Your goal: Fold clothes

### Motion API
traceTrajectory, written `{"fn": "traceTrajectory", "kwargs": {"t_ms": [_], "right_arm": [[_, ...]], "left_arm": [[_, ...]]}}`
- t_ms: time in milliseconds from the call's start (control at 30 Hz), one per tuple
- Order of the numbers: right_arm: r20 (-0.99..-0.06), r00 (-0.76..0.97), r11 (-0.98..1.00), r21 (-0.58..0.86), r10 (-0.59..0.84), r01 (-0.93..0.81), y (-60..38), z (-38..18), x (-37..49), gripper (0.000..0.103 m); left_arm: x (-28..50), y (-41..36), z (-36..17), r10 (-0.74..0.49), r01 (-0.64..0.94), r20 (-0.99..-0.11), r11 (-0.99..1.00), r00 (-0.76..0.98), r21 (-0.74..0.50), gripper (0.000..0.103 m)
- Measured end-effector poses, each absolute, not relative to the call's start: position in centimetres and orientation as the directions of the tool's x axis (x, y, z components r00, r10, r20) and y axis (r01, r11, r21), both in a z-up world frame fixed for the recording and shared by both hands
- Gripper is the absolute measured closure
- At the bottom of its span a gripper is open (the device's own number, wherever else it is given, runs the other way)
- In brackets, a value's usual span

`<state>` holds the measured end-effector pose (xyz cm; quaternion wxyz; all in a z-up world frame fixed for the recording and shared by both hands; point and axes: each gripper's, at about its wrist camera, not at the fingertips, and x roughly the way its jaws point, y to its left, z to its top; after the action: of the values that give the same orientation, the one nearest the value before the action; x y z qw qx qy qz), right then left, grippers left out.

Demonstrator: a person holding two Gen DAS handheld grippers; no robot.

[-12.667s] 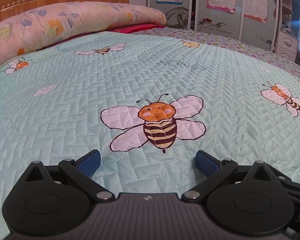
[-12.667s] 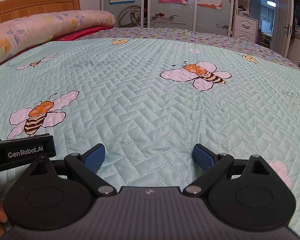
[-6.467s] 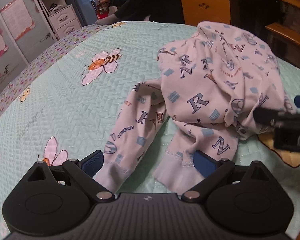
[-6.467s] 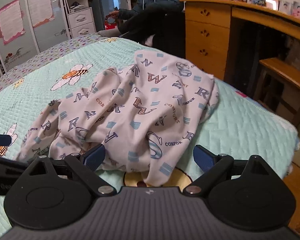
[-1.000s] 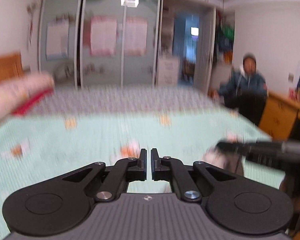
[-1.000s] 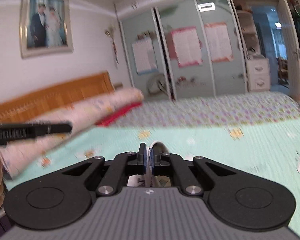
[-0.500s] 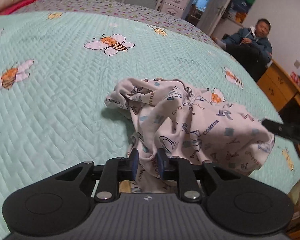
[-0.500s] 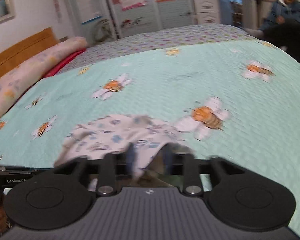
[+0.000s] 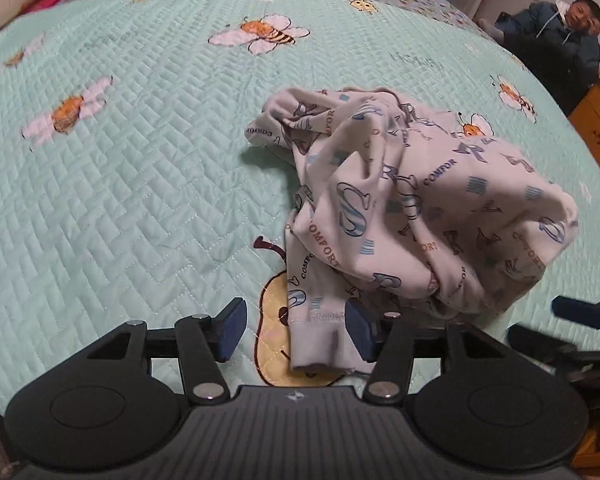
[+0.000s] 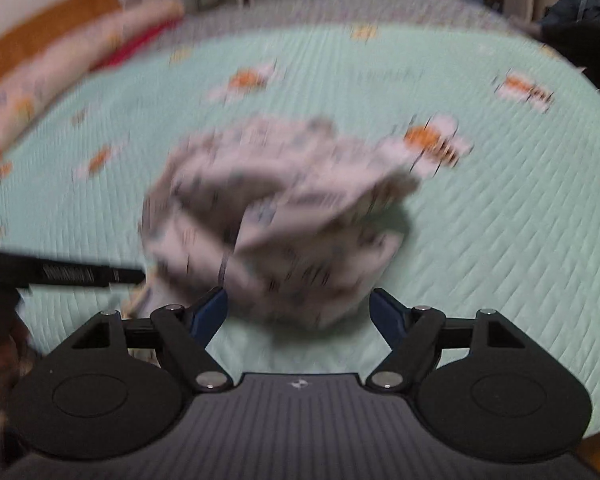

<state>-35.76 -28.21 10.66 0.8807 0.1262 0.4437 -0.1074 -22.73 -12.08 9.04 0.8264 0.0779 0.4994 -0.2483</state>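
Note:
A pale pink garment [image 9: 412, 208] printed with blue letters lies crumpled in a heap on the mint bee-pattern quilt [image 9: 140, 152]. My left gripper [image 9: 292, 330] is open, and a cuffed sleeve end of the garment lies between its blue pads, resting on the quilt. In the blurred right wrist view the same garment [image 10: 284, 216] sits just beyond my right gripper [image 10: 300, 314], which is open with the heap's near edge between its fingers. The right gripper's tips [image 9: 572, 312] show at the right edge of the left wrist view.
A person in a dark jacket [image 9: 560, 40] sits at the far right beside a wooden cabinet [image 9: 596, 128]. Pillows [image 10: 60, 76] and a wooden headboard lie at the far left. The quilt spreads wide to the left of the heap.
Both grippers went from nearly shut on the garment half a second ago to open. The garment has dropped into a heap on the quilt. The right view is still moving and blurred.

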Motion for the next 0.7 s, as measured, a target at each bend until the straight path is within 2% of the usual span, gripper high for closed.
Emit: {"fn": "traceTrajectory", "kwargs": {"t_ms": [167, 267, 700], "right_arm": [[-0.863, 0.495, 0.944, 0.077, -0.098, 0.321, -27.2, 10.3, -34.8, 0.025], [-0.865, 0.486, 0.944, 0.046, -0.126, 0.327, -26.8, 10.9, -34.6, 0.025], [-0.844, 0.52, 0.933, 0.07, -0.132, 0.352, -27.2, 12.6, -35.2, 0.025]], "left_arm": [[-23.5, -12.8, 11.0, -0.253, 0.5, -0.867, 0.866, 0.429, -0.006, 0.043], [-24.0, -13.2, 12.1, -0.24, 0.504, -0.86, 0.864, 0.45, 0.022, 0.029], [-25.0, -14.8, 11.8, -0.219, 0.513, -0.881, 0.858, 0.419, 0.031, 0.029]]}}
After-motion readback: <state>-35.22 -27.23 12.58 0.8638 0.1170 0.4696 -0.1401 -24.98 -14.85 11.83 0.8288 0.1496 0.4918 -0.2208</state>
